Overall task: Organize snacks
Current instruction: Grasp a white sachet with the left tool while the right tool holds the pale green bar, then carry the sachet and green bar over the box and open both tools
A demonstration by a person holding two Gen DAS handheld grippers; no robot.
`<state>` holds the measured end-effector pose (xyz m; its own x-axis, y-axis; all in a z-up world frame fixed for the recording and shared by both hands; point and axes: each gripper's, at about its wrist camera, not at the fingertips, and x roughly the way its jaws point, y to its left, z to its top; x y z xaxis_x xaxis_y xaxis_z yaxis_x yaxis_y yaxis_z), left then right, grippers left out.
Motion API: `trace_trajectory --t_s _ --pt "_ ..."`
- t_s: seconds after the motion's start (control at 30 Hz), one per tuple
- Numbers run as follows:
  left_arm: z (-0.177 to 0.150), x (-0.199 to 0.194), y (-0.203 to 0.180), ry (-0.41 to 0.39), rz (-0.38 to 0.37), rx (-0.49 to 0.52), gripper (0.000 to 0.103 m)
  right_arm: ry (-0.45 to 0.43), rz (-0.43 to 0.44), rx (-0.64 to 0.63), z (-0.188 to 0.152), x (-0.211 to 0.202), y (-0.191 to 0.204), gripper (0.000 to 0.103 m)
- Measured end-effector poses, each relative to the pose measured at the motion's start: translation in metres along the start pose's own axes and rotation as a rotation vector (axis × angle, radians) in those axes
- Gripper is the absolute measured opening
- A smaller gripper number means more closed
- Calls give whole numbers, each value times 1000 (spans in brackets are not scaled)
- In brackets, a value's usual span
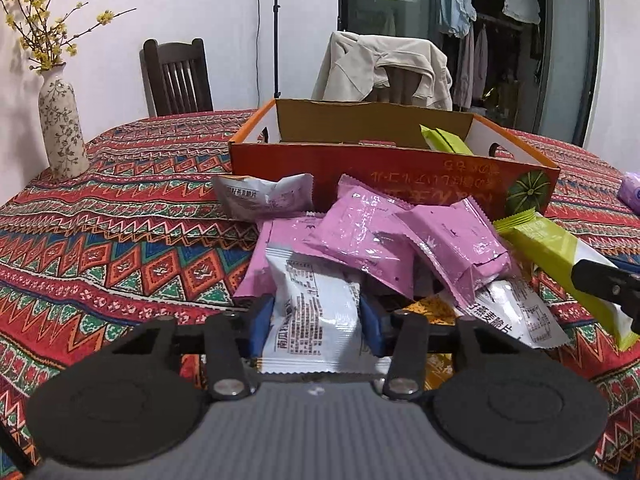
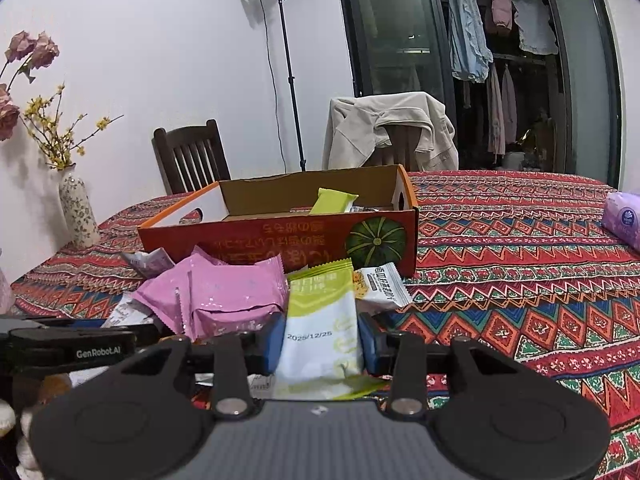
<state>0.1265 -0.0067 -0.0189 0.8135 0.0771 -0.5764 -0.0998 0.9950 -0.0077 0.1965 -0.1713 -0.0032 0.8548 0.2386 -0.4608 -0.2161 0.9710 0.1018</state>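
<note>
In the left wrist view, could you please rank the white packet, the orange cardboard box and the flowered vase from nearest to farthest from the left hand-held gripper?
1. White packet: clamped between the pads of the left hand-held gripper.
2. Orange cardboard box: straight ahead, beyond the pile of pink packets.
3. Flowered vase: far left, near the table's edge by the wall.

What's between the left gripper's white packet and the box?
Pink packets piled against the box, beyond the white packet in the left gripper; left wrist view.

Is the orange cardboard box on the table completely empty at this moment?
No, a green snack packet leans inside the orange box, seen over its near wall in the right wrist view.
</note>
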Motion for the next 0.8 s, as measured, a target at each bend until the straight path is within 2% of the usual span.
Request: trace_trajectory --t_s 0.37,0.8 --pt "0 -21 10 -46 -22 -22 45 -7 -5 -7 -1 -5 2 38" --pt "12 -52 20 -147 -48 -31 45 -50 -5 -19 6 -19 9 38"
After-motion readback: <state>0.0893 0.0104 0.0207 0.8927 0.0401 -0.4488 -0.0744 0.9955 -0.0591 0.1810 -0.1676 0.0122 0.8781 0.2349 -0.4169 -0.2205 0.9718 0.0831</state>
